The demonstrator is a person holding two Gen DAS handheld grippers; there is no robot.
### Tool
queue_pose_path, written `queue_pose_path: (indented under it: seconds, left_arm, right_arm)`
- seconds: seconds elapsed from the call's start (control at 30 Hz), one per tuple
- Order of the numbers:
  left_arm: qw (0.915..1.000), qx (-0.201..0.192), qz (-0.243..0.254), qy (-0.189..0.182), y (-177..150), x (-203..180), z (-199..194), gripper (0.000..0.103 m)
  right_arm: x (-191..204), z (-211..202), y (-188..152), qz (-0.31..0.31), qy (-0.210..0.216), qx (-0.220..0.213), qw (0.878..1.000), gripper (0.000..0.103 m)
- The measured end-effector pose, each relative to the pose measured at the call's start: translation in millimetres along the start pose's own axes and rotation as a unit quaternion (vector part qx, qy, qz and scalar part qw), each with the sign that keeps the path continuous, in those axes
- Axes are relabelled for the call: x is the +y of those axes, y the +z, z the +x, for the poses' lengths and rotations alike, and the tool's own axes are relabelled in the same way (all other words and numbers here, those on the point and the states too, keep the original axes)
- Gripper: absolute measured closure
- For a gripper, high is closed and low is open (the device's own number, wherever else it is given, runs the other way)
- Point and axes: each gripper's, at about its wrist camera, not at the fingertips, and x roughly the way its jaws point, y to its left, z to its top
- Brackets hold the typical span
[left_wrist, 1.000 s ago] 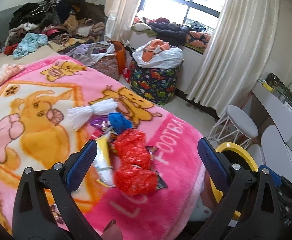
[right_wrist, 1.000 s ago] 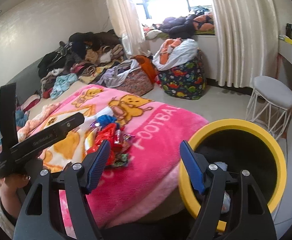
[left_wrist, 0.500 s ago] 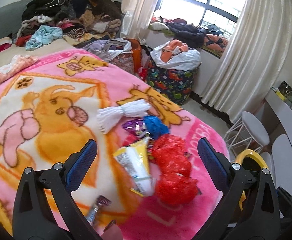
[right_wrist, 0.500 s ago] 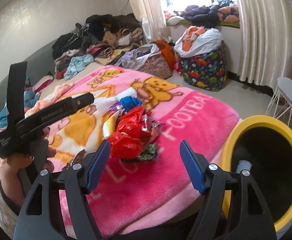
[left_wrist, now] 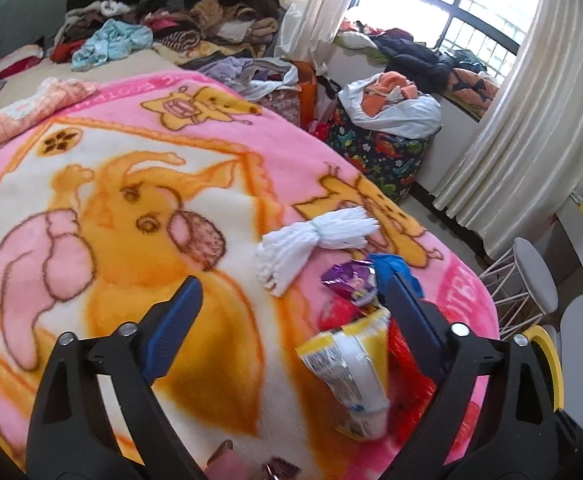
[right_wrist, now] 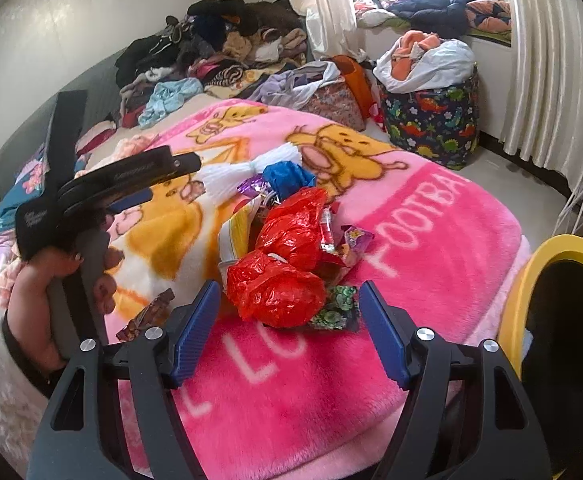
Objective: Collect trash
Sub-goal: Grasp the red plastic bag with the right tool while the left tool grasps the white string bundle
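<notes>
A pile of trash lies on the pink blanket (right_wrist: pixel 431 240): two crumpled red plastic bags (right_wrist: pixel 279 292), a yellow-white snack packet (left_wrist: pixel 351 364), a purple wrapper (left_wrist: pixel 351 280), a blue bag (right_wrist: pixel 287 176), a green wrapper (right_wrist: pixel 337 312), a white tasselled bundle (left_wrist: pixel 315 240) and a brown wrapper (right_wrist: pixel 147 312). My left gripper (left_wrist: pixel 291 328) is open and empty above the blanket, left of the packet. My right gripper (right_wrist: pixel 287 332) is open and empty just in front of the red bags. A yellow-rimmed bin (right_wrist: pixel 531 280) stands at the bed's right edge.
A heap of clothes (left_wrist: pixel 171 12) covers the bed's far end. A dinosaur-print basket (right_wrist: pixel 431 120) with a white bag stands on the floor by the window. White stools (left_wrist: pixel 531 272) stand at the right near the curtain (left_wrist: pixel 531 120).
Both grippers have moved left and forward over the blanket. The trash pile sits closer and more to the right in the left view; the bin has slid toward the right edge in both views.
</notes>
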Motion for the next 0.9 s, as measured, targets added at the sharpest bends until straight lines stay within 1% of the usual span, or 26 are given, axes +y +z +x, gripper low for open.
queue_pose_path:
  seconds: [0.07,0.17,0.27,0.33,0.37,0.43,0.5,0.53,0.57,0.6,0.63,0.67,0.77,0.9]
  left_arm:
    - [0.9999,0.008,-0.007,0.0,2,5,9,0.031]
    - [0.9996,0.021,-0.018,-0.001,7,12,24,0.039]
    - [0.9991,0.032,-0.028,-0.005,10,16,37,0.043]
    - [0.9987,0.039,-0.03,-0.005,13,18,46,0.043]
    - [0.9986,0.043,-0.032,-0.007,14,19,50,0.045]
    - [0.9978,0.056,-0.036,-0.01,16,21,61,0.052]
    - [0.9968,0.069,-0.038,-0.016,16,21,70,0.065]
    - [0.9962,0.075,-0.039,-0.022,16,21,74,0.077]
    - [0.9959,0.079,-0.039,-0.024,16,21,76,0.086]
    - [0.9955,0.082,-0.038,-0.027,16,21,77,0.086]
    - [0.9956,0.08,-0.037,-0.033,15,21,75,0.09]
    - [0.9958,0.077,-0.035,-0.035,15,21,73,0.092]
    - [0.997,0.065,-0.029,-0.03,14,22,61,0.093]
    - [0.9981,0.042,-0.039,-0.025,13,27,36,0.093]
  right_arm:
    - [0,6,0,0.0,0.0,0.004,1.0,0.034]
    - [0,13,2,0.0,0.003,0.01,1.0,0.034]
    - [1,22,3,-0.003,0.003,0.015,1.0,0.034]
    - [2,30,4,-0.006,0.001,0.022,1.0,0.034]
    - [2,34,4,-0.007,0.0,0.026,1.0,0.034]
    - [2,41,4,-0.011,-0.003,0.035,0.999,0.036]
    - [2,45,2,-0.009,0.0,0.042,0.999,0.05]
    - [1,47,2,-0.008,0.009,0.048,0.999,0.065]
    - [0,48,2,-0.008,0.015,0.05,0.999,0.074]
    - [0,47,2,-0.009,0.017,0.048,0.999,0.076]
    - [1,44,2,-0.012,0.017,0.044,0.999,0.081]
    - [2,40,2,-0.016,0.017,0.037,0.999,0.083]
    - [3,25,3,-0.017,0.024,0.018,0.999,0.086]
    - [7,1,6,-0.02,0.037,-0.013,0.999,0.088]
